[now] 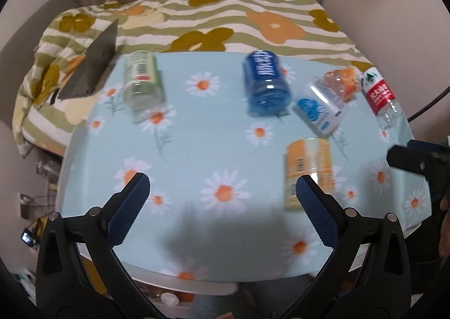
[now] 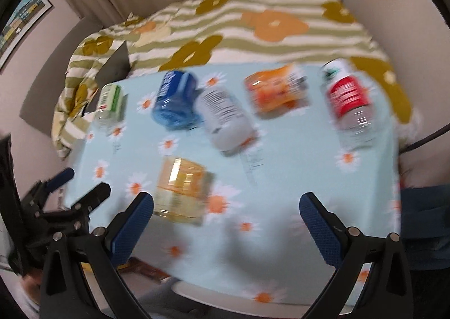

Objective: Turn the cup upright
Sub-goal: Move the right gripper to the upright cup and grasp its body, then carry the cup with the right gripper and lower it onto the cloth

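Observation:
Several bottle-like containers stand or lie on the daisy tablecloth. A yellow-orange one is nearest, blurred, its pose unclear. My left gripper is open and empty above the table's front, the yellow container just behind its right finger. My right gripper is open and empty, the yellow container just beyond its left finger. No plain cup is recognisable. The right gripper shows at the right edge of the left wrist view; the left gripper shows at the left of the right wrist view.
Farther back are a green-labelled bottle, a blue one, a white one, an orange one and a red-labelled one. A flowered blanket lies behind the table.

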`<state>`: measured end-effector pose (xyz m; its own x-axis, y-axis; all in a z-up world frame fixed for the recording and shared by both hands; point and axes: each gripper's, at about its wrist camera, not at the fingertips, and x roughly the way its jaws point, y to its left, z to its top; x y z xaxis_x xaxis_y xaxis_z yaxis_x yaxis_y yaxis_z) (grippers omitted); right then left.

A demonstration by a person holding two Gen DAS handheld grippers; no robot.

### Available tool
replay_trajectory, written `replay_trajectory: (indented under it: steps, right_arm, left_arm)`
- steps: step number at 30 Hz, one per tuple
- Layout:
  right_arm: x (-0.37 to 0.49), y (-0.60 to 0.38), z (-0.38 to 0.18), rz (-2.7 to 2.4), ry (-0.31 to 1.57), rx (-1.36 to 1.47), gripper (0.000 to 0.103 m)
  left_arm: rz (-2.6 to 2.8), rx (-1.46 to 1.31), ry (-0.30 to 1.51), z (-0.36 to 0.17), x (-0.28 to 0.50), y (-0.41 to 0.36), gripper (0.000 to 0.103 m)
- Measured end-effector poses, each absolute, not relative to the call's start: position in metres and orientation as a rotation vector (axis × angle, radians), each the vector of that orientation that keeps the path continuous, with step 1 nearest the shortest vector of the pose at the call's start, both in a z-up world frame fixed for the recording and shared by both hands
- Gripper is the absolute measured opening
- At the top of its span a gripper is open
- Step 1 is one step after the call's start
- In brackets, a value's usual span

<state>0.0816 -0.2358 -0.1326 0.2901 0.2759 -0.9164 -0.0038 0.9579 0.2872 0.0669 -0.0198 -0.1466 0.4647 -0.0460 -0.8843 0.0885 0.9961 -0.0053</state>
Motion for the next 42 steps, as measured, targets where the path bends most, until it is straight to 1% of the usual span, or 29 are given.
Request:
replay_trajectory:
  steps: [4, 8, 9, 11, 15, 19, 22, 24, 25, 26, 30, 33, 36, 40, 42]
  right_arm:
    - [0.105, -0.211, -0.152, 0.195, 1.373, 0.309, 0.103]
    - [0.123, -0.192, -0.172, 0.172, 1.442, 0.306, 0.103]
    - [0.125, -0.188, -0.176, 0.162, 1.455, 0.303, 0.101]
    - [0.129, -0.182, -0.186, 0.154, 1.483, 0.314, 0.092]
    - [0.135, -0.178, -0.200, 0.134, 1.523, 0.336, 0.086]
    - [0.139, -0.176, -0.208, 0.122, 1.554, 0.341, 0.077]
    - [0.139, -0.177, -0.214, 0.114, 1.569, 0.351, 0.072]
    - [0.140, -0.176, -0.218, 0.107, 1.579, 0.353, 0.064]
    - [0.140, -0.177, -0.219, 0.105, 1.585, 0.361, 0.057]
    - [0.140, -0.177, -0.221, 0.104, 1.586, 0.371, 0.056]
    - [0.139, -0.178, -0.218, 0.107, 1.578, 0.372, 0.055]
    - [0.137, -0.177, -0.212, 0.114, 1.554, 0.364, 0.054]
    - [0.132, -0.179, -0.194, 0.129, 1.474, 0.361, 0.053]
    - [0.115, -0.174, -0.168, 0.125, 1.250, 0.320, 0.053]
    - [0.104, -0.168, -0.163, 0.106, 1.130, 0.294, 0.053]
  left_arm:
    - [-0.073, 0.062, 1.082, -0.154, 0.068, 0.007, 0.103]
    - [-0.070, 0.069, 1.091, -0.165, 0.071, 0.030, 0.103]
    - [-0.072, 0.064, 1.097, -0.168, 0.072, 0.035, 0.103]
    - [-0.082, 0.054, 1.111, -0.174, 0.073, 0.043, 0.103]
    - [-0.091, 0.063, 1.130, -0.185, 0.076, 0.054, 0.103]
    - [-0.104, 0.061, 1.142, -0.192, 0.080, 0.060, 0.103]
    - [-0.115, 0.063, 1.151, -0.196, 0.083, 0.061, 0.103]
    - [-0.121, 0.064, 1.155, -0.198, 0.084, 0.061, 0.103]
    - [-0.124, 0.064, 1.157, -0.199, 0.085, 0.061, 0.103]
    - [-0.127, 0.063, 1.159, -0.199, 0.086, 0.061, 0.103]
    - [-0.136, 0.064, 1.161, -0.200, 0.089, 0.062, 0.103]
    - [-0.140, 0.066, 1.158, -0.198, 0.091, 0.062, 0.103]
    - [-0.142, 0.064, 1.147, -0.192, 0.092, 0.062, 0.103]
    - [-0.140, 0.064, 1.130, -0.185, 0.093, 0.062, 0.103]
    - [-0.137, 0.067, 1.126, -0.184, 0.093, 0.061, 0.103]
